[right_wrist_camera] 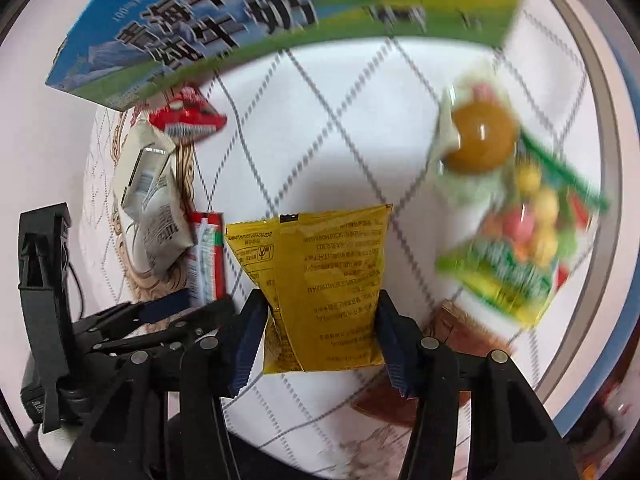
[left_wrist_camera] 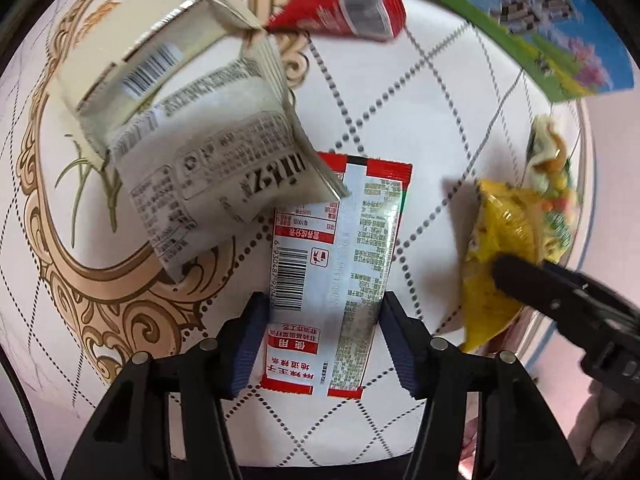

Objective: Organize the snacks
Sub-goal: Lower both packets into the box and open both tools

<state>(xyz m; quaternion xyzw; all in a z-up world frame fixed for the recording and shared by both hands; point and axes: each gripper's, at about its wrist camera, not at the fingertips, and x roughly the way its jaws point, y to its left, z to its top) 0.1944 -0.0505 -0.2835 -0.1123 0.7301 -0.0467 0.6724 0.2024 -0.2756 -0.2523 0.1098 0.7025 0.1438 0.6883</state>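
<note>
A red and silver snack packet lies printed side up on the white patterned table. My left gripper points down over it, its blue pads against the packet's two long edges. A white packet overlaps the red packet's top corner. My right gripper is shut on a yellow snack packet, which creases at the left pad. In the left wrist view that yellow packet hangs tilted from the right gripper. The left gripper shows at the right wrist view's left edge.
A blue and green milk box stands at the table's far side. A small red packet and white packets lie left. A colourful candy bag with an orange jelly cup lies right. A brown object sits at the table's rim.
</note>
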